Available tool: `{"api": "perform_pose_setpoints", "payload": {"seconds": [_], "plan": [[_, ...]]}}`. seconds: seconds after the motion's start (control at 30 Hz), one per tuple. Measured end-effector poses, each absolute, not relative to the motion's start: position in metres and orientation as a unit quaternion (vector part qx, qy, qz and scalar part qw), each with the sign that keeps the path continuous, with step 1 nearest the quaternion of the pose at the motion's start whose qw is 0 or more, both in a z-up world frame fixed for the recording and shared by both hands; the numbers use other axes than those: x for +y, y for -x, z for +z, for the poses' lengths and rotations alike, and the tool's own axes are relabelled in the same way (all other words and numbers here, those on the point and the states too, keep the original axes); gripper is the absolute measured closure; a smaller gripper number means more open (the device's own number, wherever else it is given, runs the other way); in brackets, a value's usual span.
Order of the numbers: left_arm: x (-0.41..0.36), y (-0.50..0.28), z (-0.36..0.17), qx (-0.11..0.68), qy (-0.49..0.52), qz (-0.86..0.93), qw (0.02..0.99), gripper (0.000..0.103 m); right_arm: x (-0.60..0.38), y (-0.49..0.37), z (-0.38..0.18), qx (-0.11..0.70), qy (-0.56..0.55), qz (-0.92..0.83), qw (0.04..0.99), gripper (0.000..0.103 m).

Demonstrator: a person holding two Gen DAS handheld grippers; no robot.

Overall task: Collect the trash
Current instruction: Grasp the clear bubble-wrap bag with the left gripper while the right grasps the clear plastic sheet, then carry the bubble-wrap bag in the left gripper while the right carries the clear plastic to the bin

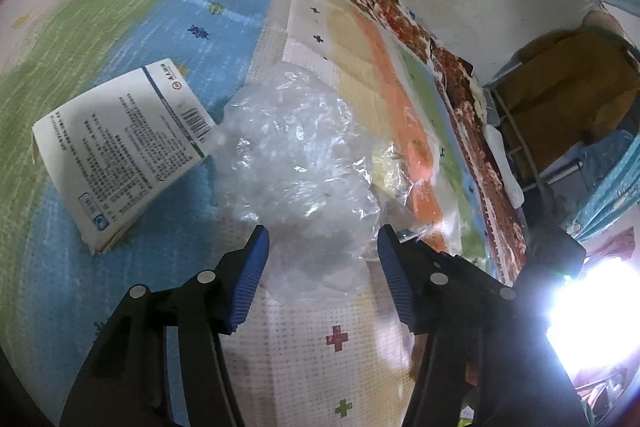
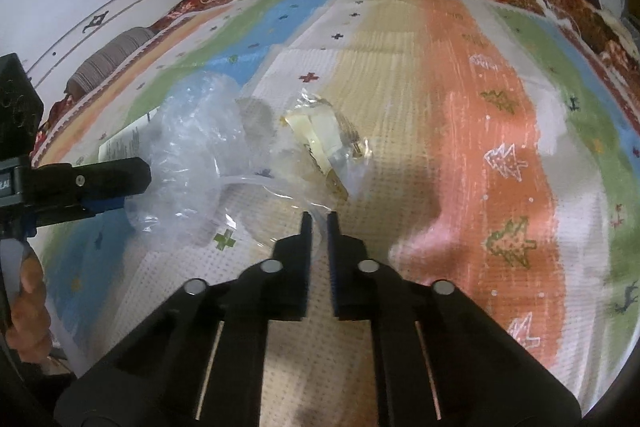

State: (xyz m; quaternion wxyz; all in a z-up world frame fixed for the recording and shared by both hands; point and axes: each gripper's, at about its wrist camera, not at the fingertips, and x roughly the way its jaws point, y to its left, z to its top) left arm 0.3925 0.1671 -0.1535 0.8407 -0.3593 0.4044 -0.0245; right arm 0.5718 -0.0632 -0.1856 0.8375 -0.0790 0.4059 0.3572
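The trash lies on a striped mat: a crumpled clear bag at the centre of the left-wrist view, a printed carton touching its left edge, and a clear wrapper with pale yellow contents just right of the bag. The left tool stands about half open, its blue pads flanking the near end of the bag; in this view neither pad visibly presses the film, so nothing is held yet. The right tool is closed to a narrow slit with a thin fold of clear film running between the tips; it appears to pinch the near edge of the wrapper's film. To perform the step well, advance the left tool until a thick bunch of film sits between the pads, then close fully; a grip on a single loose layer is likely to slip. Lift the right tool slowly and confirm that the wrapper follows. Limits of view: where the bag ends and the wrapper begins cannot be determined, since both are transparent and overlap. The yellow contents cannot be identified. The carton's print is unreadable. Glare whites out the lower right of the left-wrist view. No collecting bin is visible.
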Motion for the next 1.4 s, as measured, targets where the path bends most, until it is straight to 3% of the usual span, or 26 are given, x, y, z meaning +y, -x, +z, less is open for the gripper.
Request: {"api": "perform_pose_setpoints", "payload": {"seconds": [0.03,0.1,0.27,1.4], "plan": [[0.166,-0.393,-0.154,0.405,0.358,-0.028,0.841,0.050,-0.064,-0.572,-0.187,0.408,0.076,0.358,0.837,0.099],[0.161,-0.395,-0.156,0.410,0.350,-0.037,0.841,0.072,-0.066,-0.572,-0.187,0.410,0.070,0.357,0.836,0.099],[0.153,-0.399,-0.144,0.416,0.320,-0.042,0.850,0.077,-0.072,-0.572,-0.185,0.417,0.061,0.348,0.838,0.100],[0.149,-0.330,-0.058,0.371,0.290,-0.048,0.881,0.081,-0.096,-0.500,-0.123,0.446,0.100,0.323,0.829,0.100]]}}
